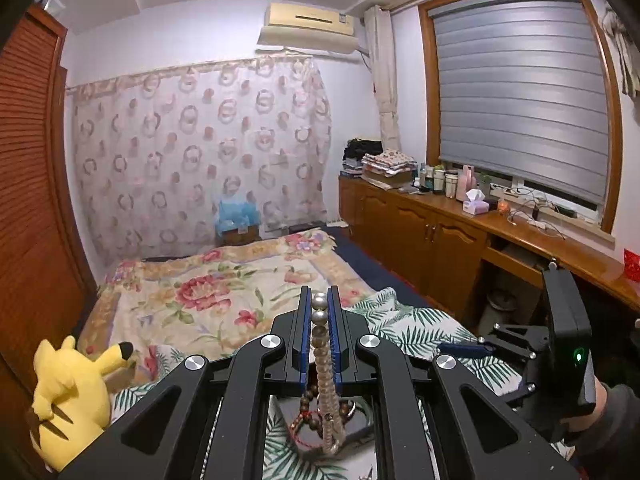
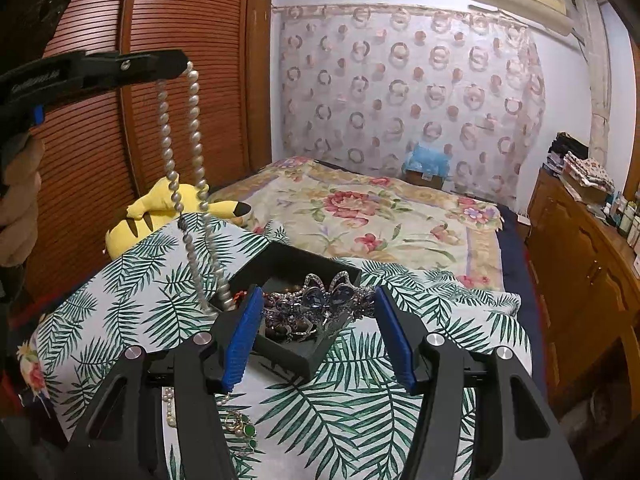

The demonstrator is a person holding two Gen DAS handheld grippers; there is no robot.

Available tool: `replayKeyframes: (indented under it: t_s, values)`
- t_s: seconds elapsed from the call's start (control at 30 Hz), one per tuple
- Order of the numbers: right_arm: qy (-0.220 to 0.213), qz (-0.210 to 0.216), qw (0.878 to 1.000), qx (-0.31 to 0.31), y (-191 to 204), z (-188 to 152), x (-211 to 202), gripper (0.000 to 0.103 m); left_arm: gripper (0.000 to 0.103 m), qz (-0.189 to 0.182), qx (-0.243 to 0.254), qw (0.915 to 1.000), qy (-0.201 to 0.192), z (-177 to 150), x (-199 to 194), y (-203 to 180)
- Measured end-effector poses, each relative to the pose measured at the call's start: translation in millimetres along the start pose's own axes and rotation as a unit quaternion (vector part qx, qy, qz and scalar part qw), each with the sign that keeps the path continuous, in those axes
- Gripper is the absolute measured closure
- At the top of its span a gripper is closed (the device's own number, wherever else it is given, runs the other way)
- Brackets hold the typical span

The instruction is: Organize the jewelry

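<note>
My left gripper is shut on a pearl necklace and holds it up by its top beads. In the right wrist view the left gripper is high at the left, and the pearl necklace hangs in a long loop down to the left corner of a black box. The box stands on a leaf-print cloth and holds blue-gem jewelry. My right gripper is open over the box's near side with nothing between its pads. Brown bead bracelets lie below the left gripper.
A short pearl string and green-stone pieces lie on the cloth near the right gripper. A yellow plush toy sits at the left by the slatted wardrobe. A floral blanket covers the bed beyond. Wooden cabinets run along the right.
</note>
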State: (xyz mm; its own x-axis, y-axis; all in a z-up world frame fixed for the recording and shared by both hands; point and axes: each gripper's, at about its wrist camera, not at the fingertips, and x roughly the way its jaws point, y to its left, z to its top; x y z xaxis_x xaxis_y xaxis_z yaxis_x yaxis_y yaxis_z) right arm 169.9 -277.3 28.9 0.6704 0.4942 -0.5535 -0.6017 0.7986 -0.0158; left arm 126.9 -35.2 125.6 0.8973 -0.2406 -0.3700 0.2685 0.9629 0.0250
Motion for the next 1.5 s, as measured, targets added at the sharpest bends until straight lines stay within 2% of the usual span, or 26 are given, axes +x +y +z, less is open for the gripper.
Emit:
replayKeyframes:
  t_s: [0.13, 0.33, 0.43, 0.5, 0.77, 0.83, 0.93, 1.2, 1.43, 1.5]
  values:
    - [0.003, -0.002, 1.000, 0.002, -2, -2, 5, 0.043, 0.096, 0.002, -0.004, 0.9999, 0.014, -2, 17, 3]
    - [0.002, 0.000, 1.000, 0.008, -3, -1, 12, 0.043, 0.093, -0.002, -0.020, 0.9973, 0.070, -28, 61, 20]
    - [0.000, 0.002, 1.000, 0.008, -2, 1, 17, 0.043, 0.080, 0.003, -0.031, 0.9963, 0.080, -43, 66, 30]
    - [-0.002, 0.003, 1.000, 0.009, -2, 4, 22, 0.043, 0.076, 0.007, -0.042, 0.9953, 0.087, -53, 64, 37]
    - [-0.001, 0.019, 1.000, 0.023, 5, 13, 58, 0.043, 0.048, 0.025, -0.054, 0.9916, 0.115, -98, 53, 58]
    - [0.002, 0.022, 1.000, 0.021, 9, 16, 69, 0.043, 0.045, 0.027, -0.059, 0.9904, 0.122, -109, 49, 63]
    - [0.006, 0.025, 1.000, 0.015, 16, 20, 87, 0.043, 0.035, 0.027, -0.063, 0.9892, 0.130, -119, 47, 67]
    - [0.017, 0.032, 0.999, 0.025, 25, 29, 133, 0.043, 0.033, 0.026, -0.068, 0.9871, 0.143, -149, 35, 70]
    - [0.026, 0.031, 0.998, 0.042, 18, 27, 141, 0.042, 0.033, 0.021, -0.076, 0.9854, 0.151, -165, 30, 69]
    - [0.029, 0.035, 0.998, 0.042, 15, 24, 137, 0.038, 0.033, 0.019, -0.079, 0.9847, 0.154, -170, 29, 69]
